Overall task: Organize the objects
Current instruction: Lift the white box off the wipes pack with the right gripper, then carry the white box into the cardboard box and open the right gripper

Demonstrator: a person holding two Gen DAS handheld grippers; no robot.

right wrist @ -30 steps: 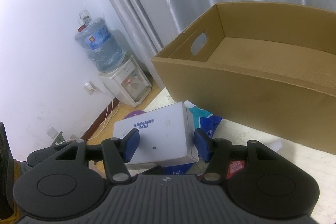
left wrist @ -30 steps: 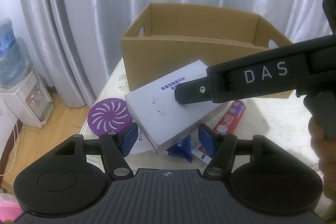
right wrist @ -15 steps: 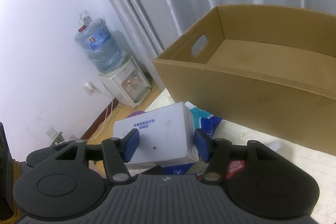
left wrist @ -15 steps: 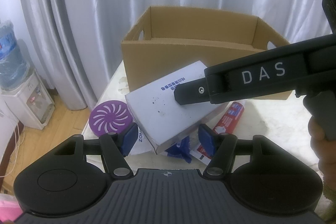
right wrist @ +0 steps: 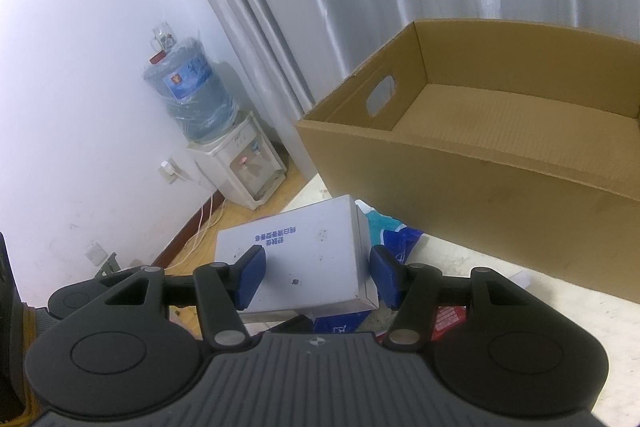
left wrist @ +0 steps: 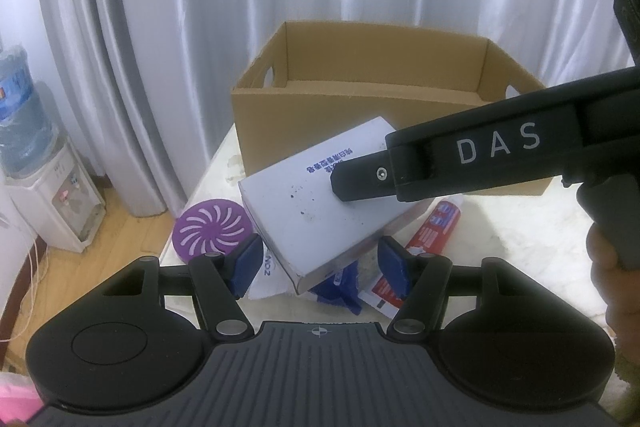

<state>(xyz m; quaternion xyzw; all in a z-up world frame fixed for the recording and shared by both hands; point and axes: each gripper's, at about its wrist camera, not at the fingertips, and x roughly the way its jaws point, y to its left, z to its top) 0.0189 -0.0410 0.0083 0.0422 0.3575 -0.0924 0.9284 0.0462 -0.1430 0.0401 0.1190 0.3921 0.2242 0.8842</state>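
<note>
A white box with blue print (left wrist: 316, 199) lies tilted on a pile of items in front of an open cardboard box (left wrist: 360, 107). My right gripper (right wrist: 318, 277) is open with its blue pads on either side of the white box (right wrist: 304, 255), which sits between them. In the left wrist view the right gripper's black body (left wrist: 460, 155) reaches over the white box. My left gripper (left wrist: 320, 267) is open and empty, just short of the white box's near corner. A red and white tube (left wrist: 436, 227) and a purple round disc (left wrist: 214, 229) lie beside the white box.
Blue packets (left wrist: 340, 287) lie under the white box on the pale marble table (left wrist: 520, 227). The cardboard box (right wrist: 500, 147) looks empty inside. A water dispenser with a blue bottle (right wrist: 216, 147) stands on the wooden floor to the left. Grey curtains hang behind.
Both views have risen a little, showing more of the cardboard box's inside. The white box and both grippers' opening look unchanged.
</note>
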